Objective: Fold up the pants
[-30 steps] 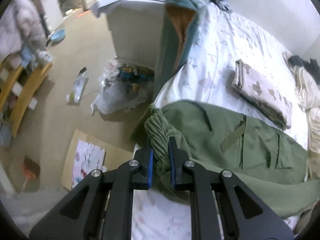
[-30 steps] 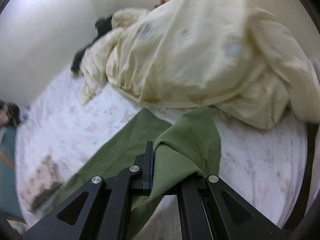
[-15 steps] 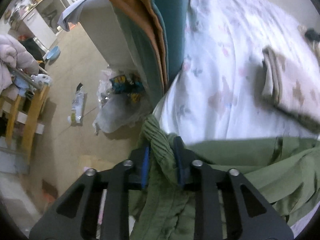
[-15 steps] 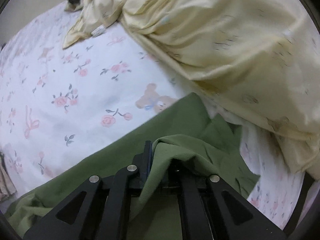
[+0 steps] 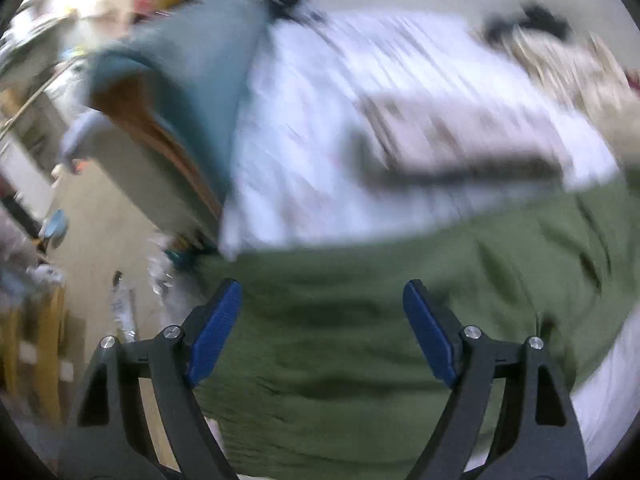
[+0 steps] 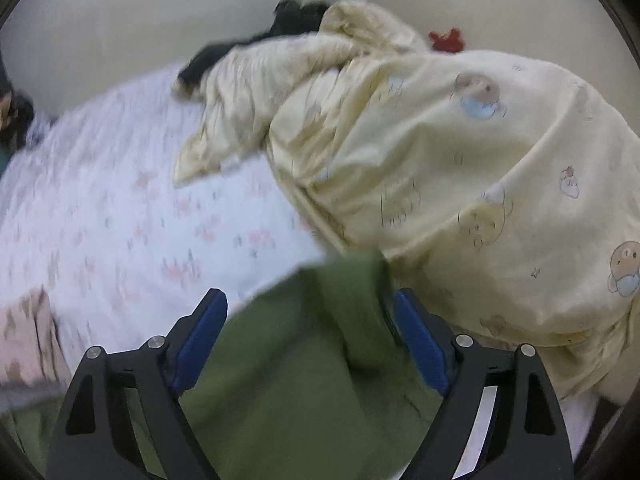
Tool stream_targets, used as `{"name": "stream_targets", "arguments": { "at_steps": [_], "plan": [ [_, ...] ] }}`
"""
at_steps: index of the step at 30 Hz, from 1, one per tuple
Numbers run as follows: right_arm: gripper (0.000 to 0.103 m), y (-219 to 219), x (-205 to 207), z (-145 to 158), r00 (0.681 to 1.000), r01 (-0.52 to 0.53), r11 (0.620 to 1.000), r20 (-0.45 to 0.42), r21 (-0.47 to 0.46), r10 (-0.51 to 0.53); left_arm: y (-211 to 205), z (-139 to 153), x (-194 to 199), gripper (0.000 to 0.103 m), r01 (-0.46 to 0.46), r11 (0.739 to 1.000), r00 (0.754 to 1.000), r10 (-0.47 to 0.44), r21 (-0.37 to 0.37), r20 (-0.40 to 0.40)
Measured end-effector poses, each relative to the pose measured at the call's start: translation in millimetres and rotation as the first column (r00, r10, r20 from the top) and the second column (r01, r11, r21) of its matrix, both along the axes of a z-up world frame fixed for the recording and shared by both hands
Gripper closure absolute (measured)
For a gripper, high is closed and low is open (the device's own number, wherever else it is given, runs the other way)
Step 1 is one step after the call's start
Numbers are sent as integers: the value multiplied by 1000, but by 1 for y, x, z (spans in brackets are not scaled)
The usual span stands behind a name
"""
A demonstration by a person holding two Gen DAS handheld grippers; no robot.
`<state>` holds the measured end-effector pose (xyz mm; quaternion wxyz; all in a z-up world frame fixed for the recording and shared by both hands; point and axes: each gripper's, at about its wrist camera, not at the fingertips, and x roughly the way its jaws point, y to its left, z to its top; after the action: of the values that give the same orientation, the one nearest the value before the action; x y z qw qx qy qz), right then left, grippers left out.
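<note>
The green pants [image 5: 400, 300] lie spread over the near part of the flowered bed sheet [image 5: 320, 128]. In the left wrist view my left gripper [image 5: 322, 300] hovers above the cloth; its jaws are opening wide and the blue pads do not press on the fabric. In the right wrist view the other end of the green pants [image 6: 304, 340] lies under my right gripper [image 6: 308, 308]. Its jaws are opening too, with cloth below and between them but not pinched. Both views are blurred by motion.
A folded beige patterned cloth [image 5: 460, 140] lies on the sheet beyond the pants. A bunched yellow duvet [image 6: 460, 180] fills the right side of the bed, close to the pants' end. A teal and orange blanket [image 5: 180, 92] hangs off the bed's left edge above a littered floor [image 5: 100, 240].
Both grippers were shut on folds of the green pants and have let go, their jaws spreading wide. Both hands swung sideways and lower, and the pants now lie flatter on the bed.
</note>
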<state>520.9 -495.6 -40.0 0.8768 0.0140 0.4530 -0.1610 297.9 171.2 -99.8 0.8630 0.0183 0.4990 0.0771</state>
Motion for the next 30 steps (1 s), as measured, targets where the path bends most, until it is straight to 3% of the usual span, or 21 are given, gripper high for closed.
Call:
{"name": "stream_targets", "arguments": {
  "at_steps": [3, 4, 6, 8, 10, 13, 17, 21, 23, 24, 25, 26, 30],
  "plan": [
    [17, -11, -20, -4, 999, -32, 999, -6, -32, 32, -6, -39, 6, 25, -13, 996, 995, 21, 90, -93],
    [17, -22, -28, -7, 1000, -20, 999, -9, -45, 19, 2, -55, 10, 27, -57, 990, 987, 75, 128, -143],
    [17, -50, -42, -19, 999, 31, 999, -23, -22, -32, 19, -70, 10, 27, -140, 983, 972, 159, 121, -172],
    [17, -80, -54, -35, 993, 106, 993, -54, 44, -103, 31, -73, 8, 27, -177, 982, 969, 186, 65, -160],
    [17, -110, -72, -57, 983, 177, 976, -74, 126, -169, 28, -72, 7, 27, -155, 984, 974, 167, 85, -151],
    [23, -131, -85, -85, 973, 222, 963, -95, 152, -209, 29, -72, 6, 27, -164, 983, 973, 175, 83, -151],
    [38, -141, -84, -115, 972, 233, 943, -97, 236, -215, 28, -76, 9, 27, -153, 985, 975, 164, 84, -151],
    [44, -140, -72, -135, 977, 212, 931, -84, 296, -196, 30, -80, 13, 27, -148, 986, 976, 158, 80, -147],
    [46, -137, -63, -137, 980, 201, 939, -68, 280, -189, 30, -80, 14, 27, -146, 986, 977, 157, 81, -147],
    [51, -136, -59, -138, 980, 198, 938, -70, 284, -185, 30, -80, 14, 27, -144, 986, 977, 155, 81, -146],
    [81, -136, -56, -140, 981, 194, 938, -80, 287, -178, 30, -80, 14, 27, -143, 987, 977, 153, 80, -146],
    [102, -134, -53, -141, 980, 194, 941, -97, 277, -174, 31, -81, 15, 27, -141, 987, 977, 151, 80, -147],
    [102, -122, -66, -103, 986, 167, 962, -16, 215, -168, 31, -82, 17, 27, -139, 987, 977, 150, 80, -155]
  ]
}}
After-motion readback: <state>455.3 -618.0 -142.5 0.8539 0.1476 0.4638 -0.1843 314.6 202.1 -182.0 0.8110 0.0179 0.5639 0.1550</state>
